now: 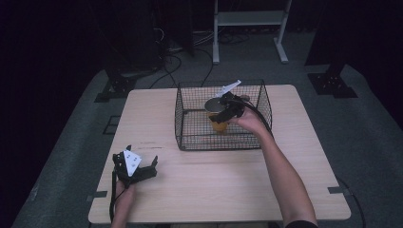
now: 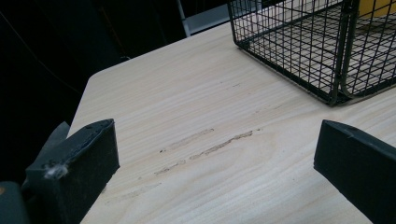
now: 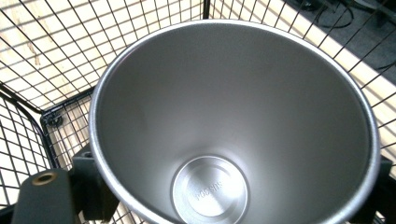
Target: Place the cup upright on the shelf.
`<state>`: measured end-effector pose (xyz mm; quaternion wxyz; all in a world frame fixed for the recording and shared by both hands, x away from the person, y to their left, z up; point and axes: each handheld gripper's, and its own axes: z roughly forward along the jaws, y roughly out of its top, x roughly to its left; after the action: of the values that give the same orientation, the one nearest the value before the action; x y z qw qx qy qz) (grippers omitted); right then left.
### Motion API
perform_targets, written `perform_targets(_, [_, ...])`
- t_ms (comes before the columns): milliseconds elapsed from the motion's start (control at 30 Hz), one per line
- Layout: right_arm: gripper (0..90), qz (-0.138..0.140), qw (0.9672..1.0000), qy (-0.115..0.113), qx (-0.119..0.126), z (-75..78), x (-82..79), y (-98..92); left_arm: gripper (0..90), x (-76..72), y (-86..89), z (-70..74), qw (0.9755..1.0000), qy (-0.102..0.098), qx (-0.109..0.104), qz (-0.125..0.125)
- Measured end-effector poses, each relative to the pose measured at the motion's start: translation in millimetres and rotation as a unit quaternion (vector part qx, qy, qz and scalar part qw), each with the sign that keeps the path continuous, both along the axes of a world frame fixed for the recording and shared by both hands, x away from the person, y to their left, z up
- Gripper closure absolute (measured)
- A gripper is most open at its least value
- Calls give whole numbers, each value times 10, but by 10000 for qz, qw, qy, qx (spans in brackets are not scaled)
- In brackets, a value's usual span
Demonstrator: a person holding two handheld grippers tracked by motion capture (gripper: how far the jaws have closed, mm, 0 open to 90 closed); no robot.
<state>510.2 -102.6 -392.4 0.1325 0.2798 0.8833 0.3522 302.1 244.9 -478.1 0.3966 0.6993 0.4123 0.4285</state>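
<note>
The right gripper (image 1: 227, 108) grasps a steel cup (image 3: 233, 121) by its sides, held inside the wire basket (image 1: 190, 137) above something yellow (image 1: 218, 125). Judging from this, setting down and releasing remain. The left gripper (image 1: 140, 171) rests released on the tabletop (image 1: 214, 180).

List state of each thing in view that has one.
Stainless steel cup: upright, empty, gripped inside the basket.
Black wire basket: open-topped, on the table.
Right gripper: shut on the cup.
Left gripper: jaws open, holding nothing.
Yellow object: under the cup, state unclear.
</note>
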Motion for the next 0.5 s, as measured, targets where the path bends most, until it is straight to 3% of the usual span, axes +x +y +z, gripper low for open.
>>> perform_targets(233, [139,-119,9997,46,-200,-71,38,4,0,0,4,2,10000,1,-14,-12])
perform_targets(500, [136,13,9991,-89,-408,-101,8,49,0,-1,4,1,10000,3,-8,-5])
